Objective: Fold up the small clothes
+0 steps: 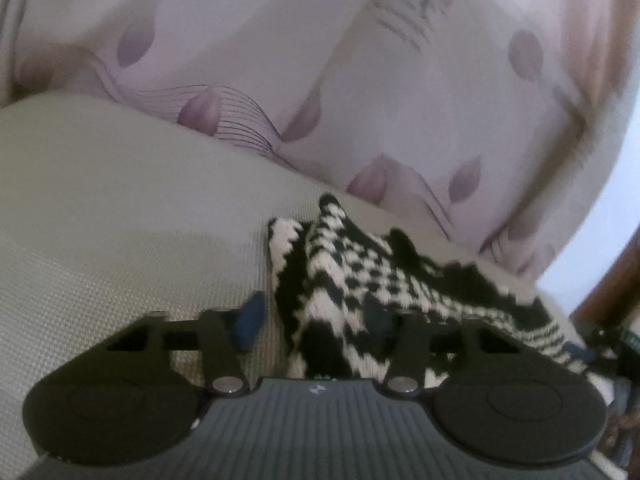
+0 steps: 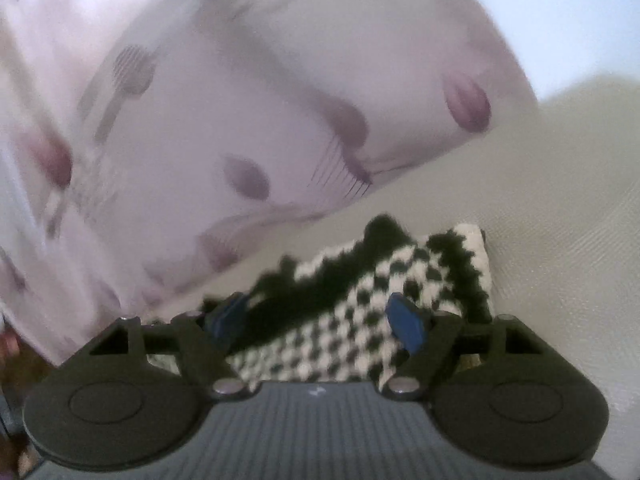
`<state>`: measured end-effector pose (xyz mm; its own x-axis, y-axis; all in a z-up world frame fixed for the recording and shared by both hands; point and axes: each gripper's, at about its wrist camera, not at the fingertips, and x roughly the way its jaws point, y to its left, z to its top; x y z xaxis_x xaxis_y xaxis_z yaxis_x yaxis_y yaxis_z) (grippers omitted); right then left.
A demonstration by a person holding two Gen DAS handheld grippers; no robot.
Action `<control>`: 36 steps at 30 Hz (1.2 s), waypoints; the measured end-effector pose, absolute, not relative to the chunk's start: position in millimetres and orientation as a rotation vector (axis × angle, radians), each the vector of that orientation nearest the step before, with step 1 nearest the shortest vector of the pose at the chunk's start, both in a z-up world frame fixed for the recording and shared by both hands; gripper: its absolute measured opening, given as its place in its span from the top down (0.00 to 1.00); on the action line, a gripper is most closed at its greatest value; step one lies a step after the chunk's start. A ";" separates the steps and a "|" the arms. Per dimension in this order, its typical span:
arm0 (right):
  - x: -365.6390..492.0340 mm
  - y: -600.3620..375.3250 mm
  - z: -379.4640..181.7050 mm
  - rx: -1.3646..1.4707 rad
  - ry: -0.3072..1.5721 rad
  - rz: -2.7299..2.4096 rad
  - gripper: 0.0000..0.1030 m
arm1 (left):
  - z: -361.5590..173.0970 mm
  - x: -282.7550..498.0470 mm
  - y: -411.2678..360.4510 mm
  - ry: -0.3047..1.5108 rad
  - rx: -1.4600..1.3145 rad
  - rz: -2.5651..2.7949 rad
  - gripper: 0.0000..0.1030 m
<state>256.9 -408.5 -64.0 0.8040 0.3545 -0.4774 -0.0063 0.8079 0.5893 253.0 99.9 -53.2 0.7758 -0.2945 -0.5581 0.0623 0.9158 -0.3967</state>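
Knit garment (image 1: 360, 280) bunched between both tongs on bed; left tongs (image 1: 316, 320) and right tongs (image 2: 320, 320) spread, straddling it, nothing pinched.

One knitted garment (image 1: 352, 280), one floral pillow (image 1: 360, 80).

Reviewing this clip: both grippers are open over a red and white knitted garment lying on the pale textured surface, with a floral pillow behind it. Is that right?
Not quite: the knitted garment is black and white, not red and white, as both wrist views show. The rest holds: the left gripper and right gripper are open over it on the pale textured surface, floral pillow behind.
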 end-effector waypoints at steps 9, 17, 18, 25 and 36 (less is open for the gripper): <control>221.7 -386.6 -65.1 0.328 0.652 0.205 0.26 | -56.9 218.5 110.7 0.749 -0.492 -0.198 0.89; 208.6 -388.1 -67.5 0.273 0.677 0.221 0.26 | -59.6 212.4 121.4 0.772 -0.504 -0.185 0.78; 209.2 -390.0 -66.9 0.286 0.675 0.223 0.25 | -55.2 211.7 120.8 0.760 -0.492 -0.167 0.71; 199.2 -392.3 -51.3 0.321 0.565 0.206 0.25 | -14.4 206.1 107.6 0.617 -0.356 -0.139 0.16; 223.6 -368.5 -70.2 0.173 0.650 0.017 0.02 | -19.0 270.0 51.8 0.697 -0.169 -0.092 0.01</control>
